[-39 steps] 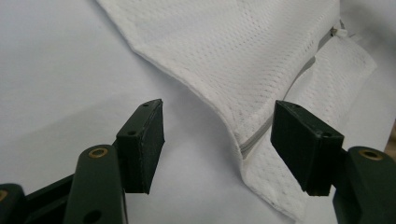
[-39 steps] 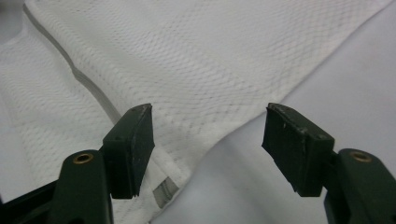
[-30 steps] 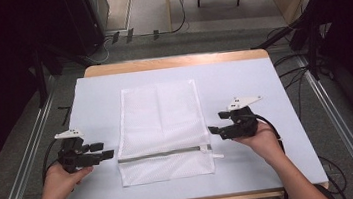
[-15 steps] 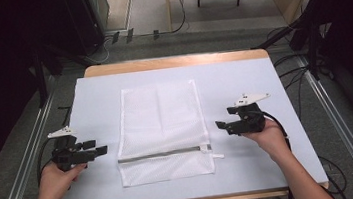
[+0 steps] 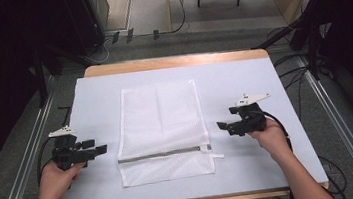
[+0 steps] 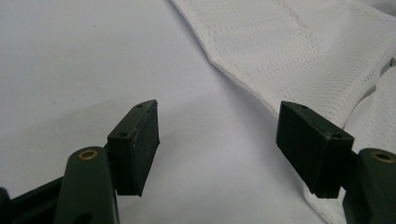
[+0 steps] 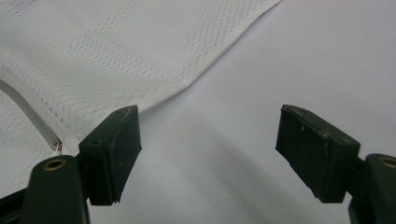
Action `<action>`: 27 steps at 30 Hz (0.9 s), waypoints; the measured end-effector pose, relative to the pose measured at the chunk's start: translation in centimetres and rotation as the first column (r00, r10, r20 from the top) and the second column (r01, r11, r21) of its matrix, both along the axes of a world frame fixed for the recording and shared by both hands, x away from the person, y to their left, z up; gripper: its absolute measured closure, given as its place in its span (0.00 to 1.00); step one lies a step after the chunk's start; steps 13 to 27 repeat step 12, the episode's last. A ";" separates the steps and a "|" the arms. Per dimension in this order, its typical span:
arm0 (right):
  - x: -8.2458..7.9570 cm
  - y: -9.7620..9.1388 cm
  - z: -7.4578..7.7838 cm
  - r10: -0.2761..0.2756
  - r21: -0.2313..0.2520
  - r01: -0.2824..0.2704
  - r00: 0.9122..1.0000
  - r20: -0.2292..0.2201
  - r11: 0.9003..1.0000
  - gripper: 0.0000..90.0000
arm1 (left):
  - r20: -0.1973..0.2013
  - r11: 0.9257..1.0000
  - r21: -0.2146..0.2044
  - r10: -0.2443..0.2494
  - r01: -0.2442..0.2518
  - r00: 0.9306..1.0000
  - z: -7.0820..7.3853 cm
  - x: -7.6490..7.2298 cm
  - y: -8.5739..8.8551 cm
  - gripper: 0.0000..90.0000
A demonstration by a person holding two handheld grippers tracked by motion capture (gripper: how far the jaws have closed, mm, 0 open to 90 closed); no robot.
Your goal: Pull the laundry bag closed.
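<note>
Lying flat mid-table, white mesh zip-up laundry bag [image 5: 161,131]; left gripper [image 5: 100,149] and right gripper [image 5: 222,126] flank it, apart.
Left gripper view: jaws agape beside hem [image 6: 243,86].
Right gripper view: jaws agape. Looks light, limp; pinch corners.

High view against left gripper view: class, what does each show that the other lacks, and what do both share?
High view alone: the whole white mesh zip bag, its grey zipper, the right gripper, the person's hands, the floor. Left gripper view alone: the mesh weave close up and the left gripper pads' faces, jaws apart. Both: bag, left gripper, white tabletop.
</note>
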State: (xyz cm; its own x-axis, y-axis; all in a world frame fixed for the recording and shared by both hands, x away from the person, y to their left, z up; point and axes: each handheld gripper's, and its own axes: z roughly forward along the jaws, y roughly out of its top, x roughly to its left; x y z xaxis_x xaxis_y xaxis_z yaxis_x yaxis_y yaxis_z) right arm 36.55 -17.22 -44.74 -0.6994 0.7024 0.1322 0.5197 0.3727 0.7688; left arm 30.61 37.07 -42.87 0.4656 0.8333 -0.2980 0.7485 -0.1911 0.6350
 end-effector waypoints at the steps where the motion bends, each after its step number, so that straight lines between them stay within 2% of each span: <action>1: 0.0 0.0 0.0 -0.001 -0.001 0.001 1.000 0.001 1.000 0.25 | -0.001 1.000 0.003 0.000 0.000 1.000 0.0 0.0 0.0 0.34; 27: 0.1 -0.1 -0.1 -0.001 -0.005 0.001 1.000 -0.004 1.000 0.25 | -0.007 1.000 0.015 -0.008 0.008 1.000 -0.2 0.1 -0.2 0.34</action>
